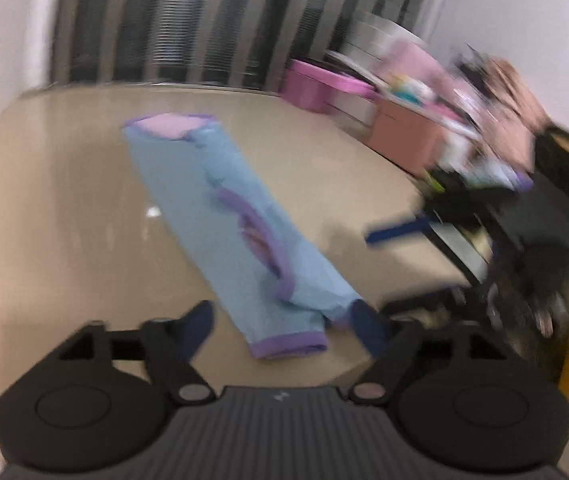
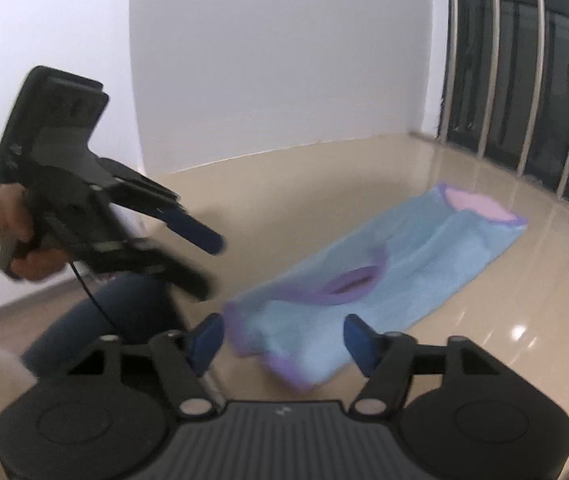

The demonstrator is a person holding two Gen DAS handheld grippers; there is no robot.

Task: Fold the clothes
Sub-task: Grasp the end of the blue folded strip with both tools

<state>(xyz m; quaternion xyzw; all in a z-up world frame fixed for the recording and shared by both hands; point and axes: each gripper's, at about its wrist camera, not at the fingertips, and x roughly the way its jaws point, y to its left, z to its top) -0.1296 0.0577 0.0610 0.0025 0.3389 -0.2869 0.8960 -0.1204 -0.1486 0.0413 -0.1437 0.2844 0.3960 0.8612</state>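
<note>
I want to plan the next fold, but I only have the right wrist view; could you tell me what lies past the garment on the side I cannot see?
Observer: In the left wrist view, a pink bin and an orange box stand beyond the table's far edge.
Operator: Thank you. Is my right gripper visible there?
Observer: Only one blue finger shows, above the table's edge, apart from the blue garment.
Operator: And the left gripper's own jaws?
Observer: The left gripper is open, its fingers straddling the purple hem without pinching it.
</note>
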